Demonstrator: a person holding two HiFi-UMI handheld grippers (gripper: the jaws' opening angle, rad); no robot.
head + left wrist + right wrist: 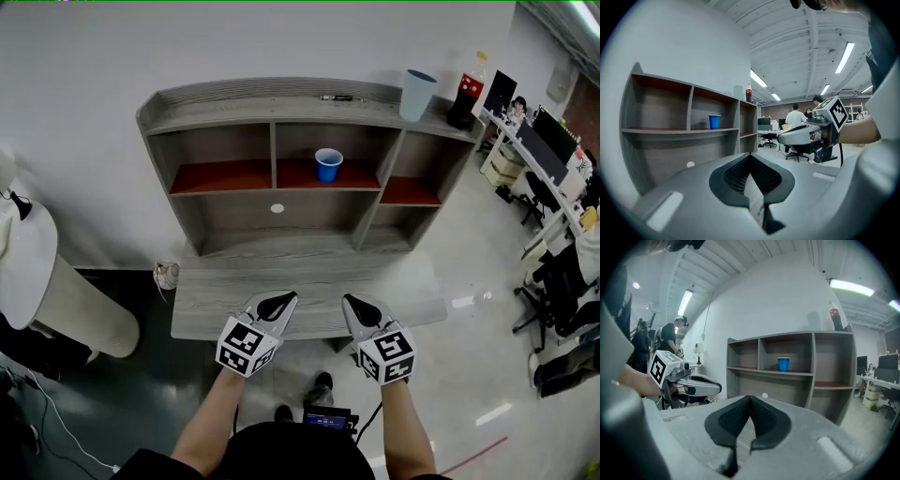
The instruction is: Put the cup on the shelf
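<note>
A blue cup [328, 165] stands upright on the red floor of the middle compartment of the grey wooden shelf [234, 97]. It also shows in the left gripper view as the blue cup [715, 121] and in the right gripper view as the blue cup [783, 363]. My left gripper [281, 301] and right gripper [356, 303] hover side by side over the front edge of the desk [309, 281], well short of the shelf. The left gripper [750, 155] and the right gripper [750, 400] both have their jaws together with nothing between them.
On top of the shelf stand a pale tall cup [417, 94] and a cola bottle [468, 92], with a pen [339, 97] lying nearby. Office desks and chairs [553, 234] fill the right side. A white rounded object [56, 291] sits at the left.
</note>
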